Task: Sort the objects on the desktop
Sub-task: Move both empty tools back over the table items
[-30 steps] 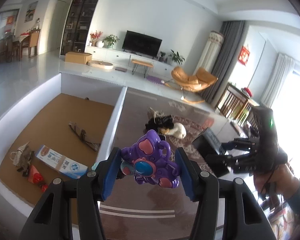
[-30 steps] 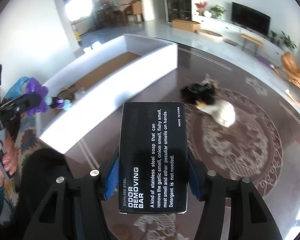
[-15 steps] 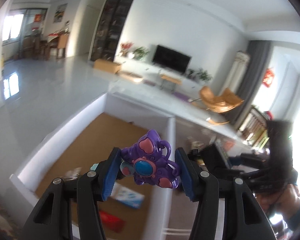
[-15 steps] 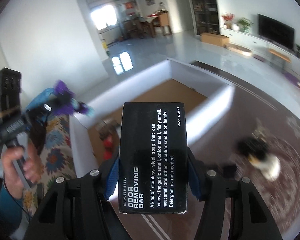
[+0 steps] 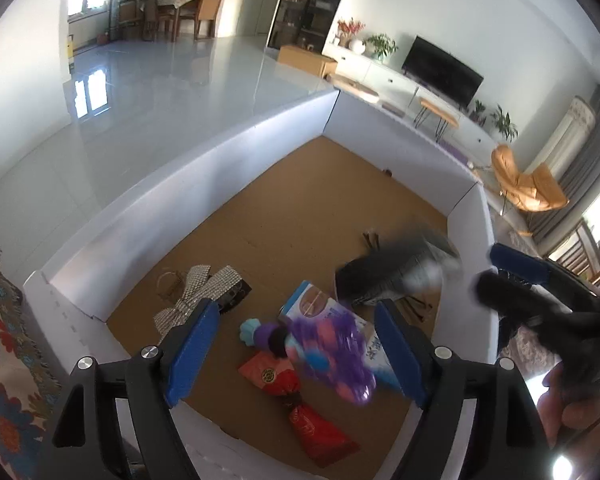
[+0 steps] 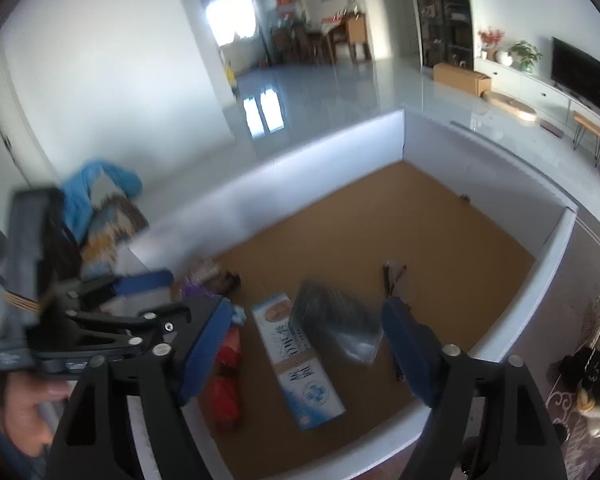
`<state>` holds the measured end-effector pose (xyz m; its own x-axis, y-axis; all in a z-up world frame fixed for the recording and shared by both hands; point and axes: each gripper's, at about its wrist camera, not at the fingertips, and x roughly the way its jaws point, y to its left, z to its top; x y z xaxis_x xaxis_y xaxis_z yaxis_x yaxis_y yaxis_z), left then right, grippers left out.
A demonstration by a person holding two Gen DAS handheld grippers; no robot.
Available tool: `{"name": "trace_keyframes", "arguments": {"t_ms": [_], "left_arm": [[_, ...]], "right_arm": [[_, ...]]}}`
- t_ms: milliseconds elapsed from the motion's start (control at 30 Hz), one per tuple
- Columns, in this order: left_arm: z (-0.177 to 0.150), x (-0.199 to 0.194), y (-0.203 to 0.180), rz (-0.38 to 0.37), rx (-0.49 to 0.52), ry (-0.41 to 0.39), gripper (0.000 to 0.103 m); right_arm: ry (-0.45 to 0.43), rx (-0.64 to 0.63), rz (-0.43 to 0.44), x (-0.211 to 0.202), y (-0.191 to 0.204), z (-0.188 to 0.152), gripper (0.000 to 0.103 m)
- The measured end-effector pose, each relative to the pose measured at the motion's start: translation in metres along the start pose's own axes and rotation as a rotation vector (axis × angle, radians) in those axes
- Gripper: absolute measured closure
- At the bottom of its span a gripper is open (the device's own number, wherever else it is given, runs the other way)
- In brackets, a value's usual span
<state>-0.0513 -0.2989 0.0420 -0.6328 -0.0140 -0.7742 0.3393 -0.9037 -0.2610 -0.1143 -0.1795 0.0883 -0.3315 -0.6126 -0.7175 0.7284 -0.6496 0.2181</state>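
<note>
My left gripper (image 5: 296,320) hovers over a white bin (image 5: 180,200) with a brown cardboard floor, its jaws opening. A purple and pink toy (image 5: 328,356) is blurred, loose between and below the blue pads, touching neither. My right gripper (image 6: 306,312) is over the same bin (image 6: 300,160), jaws also opening. The black soap box (image 6: 336,320) is blurred and free below them; in the left wrist view this black box (image 5: 396,276) shows near the bin's right wall.
On the bin floor lie a blue-and-white carton (image 6: 296,356), a red pouch (image 5: 296,400), a rhinestone bow (image 5: 196,292) and a dark clip (image 6: 392,276). A patterned cloth (image 5: 4,360) lies left of the bin. A rug (image 6: 592,372) with small items is at right.
Both grippers swung from over the rug to above the bin and opened. The purple toy and the black box, gripped before, have come free and are dropping into the bin.
</note>
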Motion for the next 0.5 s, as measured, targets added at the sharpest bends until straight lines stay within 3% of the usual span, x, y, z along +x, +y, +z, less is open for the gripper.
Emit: {"name": "trace_keyframes", "arguments": {"t_ms": [100,233,433,500], "left_arm": [[-0.007,-0.011,-0.013,-0.001,0.008,-0.027,0.024],[-0.019,-0.029,-0.048,-0.041,0.072,-0.077,0.024],[-0.054,-0.049,-0.15,-0.182,0.254,-0.084,0.02],[-0.065,-0.054,-0.184,-0.237,0.326,-0.066,0.01]], "right_arm": [[-0.074,0.019,-0.028,-0.032,-0.013,-0.014,0.011],[-0.131,0.02,-0.165,-0.079,-0.057,-0.07,0.003],[-0.035,0.178,-0.444,-0.139,-0.17,-0.201,0.003],[0.011,0.239,-0.515,-0.153,-0.2,-0.238,0.003]]}}
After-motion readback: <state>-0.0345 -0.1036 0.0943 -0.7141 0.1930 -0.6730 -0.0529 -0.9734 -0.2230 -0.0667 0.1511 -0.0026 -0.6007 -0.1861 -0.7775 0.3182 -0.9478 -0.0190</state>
